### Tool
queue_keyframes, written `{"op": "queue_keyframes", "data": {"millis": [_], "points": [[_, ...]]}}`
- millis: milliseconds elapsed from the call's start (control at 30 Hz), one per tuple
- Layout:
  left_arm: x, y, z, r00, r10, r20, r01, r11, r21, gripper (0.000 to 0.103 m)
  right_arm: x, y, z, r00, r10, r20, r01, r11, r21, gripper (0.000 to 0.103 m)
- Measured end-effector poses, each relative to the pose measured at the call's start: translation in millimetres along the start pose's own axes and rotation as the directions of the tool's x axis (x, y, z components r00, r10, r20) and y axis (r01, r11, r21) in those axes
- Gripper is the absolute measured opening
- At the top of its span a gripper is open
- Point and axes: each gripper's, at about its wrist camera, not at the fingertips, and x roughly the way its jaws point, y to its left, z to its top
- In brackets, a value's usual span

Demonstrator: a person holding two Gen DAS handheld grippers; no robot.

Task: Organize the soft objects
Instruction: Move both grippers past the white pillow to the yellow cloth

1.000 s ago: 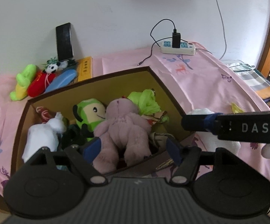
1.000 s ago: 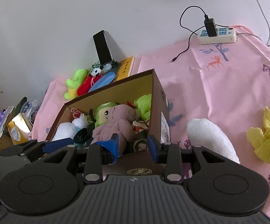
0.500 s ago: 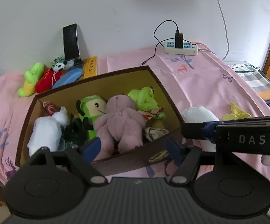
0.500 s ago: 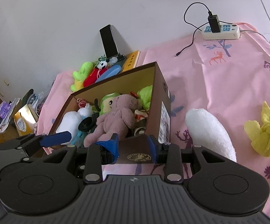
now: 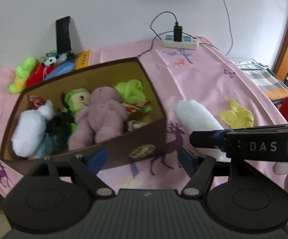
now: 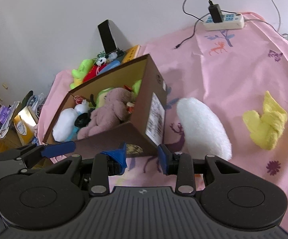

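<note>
Pink cloth (image 5: 203, 83) with little deer on it covers the table. On it sits a brown cardboard box (image 5: 144, 139) with no lid. We see soft toys packed inside it. There is a dusty pink teddy bear (image 5: 100, 117) lying face down in the middle. Next to it is a green doll with a face (image 5: 78, 101). A white stuffed toy (image 5: 28, 129) lies at the left end of the box, and a bright green fuzzy thing (image 5: 132, 91) is at the far right corner.

Just beside the box, on the cloth, lies a white fluffy roll (image 6: 201, 127). It is not in the box. A little farther to the right is a knotted yellow cloth (image 6: 267, 123), also out on the pink cloth.

We hold two grabbers in front of the box. Our left gripper (image 5: 144, 159) has its blue fingers spread wide, and nothing is between them. They sit over the near wall of the box. Our right gripper (image 6: 142, 157) has its fingers a bit apart too, and they pinch nothing. They hover near the front corner of the box.

Behind the box, by the white wall, we see more toys in a row: a lime green plush (image 5: 22, 73), a red one (image 5: 38, 73) and a small panda (image 5: 51, 60). A black phone (image 5: 63, 33) leans on the wall. A white power strip (image 5: 180, 41) with a black plug lies farther right.
</note>
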Motion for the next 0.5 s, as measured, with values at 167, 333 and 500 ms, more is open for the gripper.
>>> {"op": "queue_keyframes", "data": {"millis": [167,333,500], "points": [[7.9,-23.6,-1.8,0.999,-0.047,-0.016,0.048,0.998,0.030,0.071,-4.4,-21.6,-4.1,1.000,-0.019,-0.015,0.019,0.999,0.033,0.018],[17.4,-49.5,-2.9,0.995,-0.093,-0.029,0.095,0.993,0.069,0.072,-10.8,-42.9,-6.6,0.999,-0.036,-0.023,0.038,0.997,0.066,0.018],[26.9,-69.7,-0.5,0.989,-0.145,-0.034,0.148,0.986,0.080,0.073,-19.3,-62.9,-5.8,0.998,-0.054,-0.019,0.056,0.994,0.092,0.018]]}}
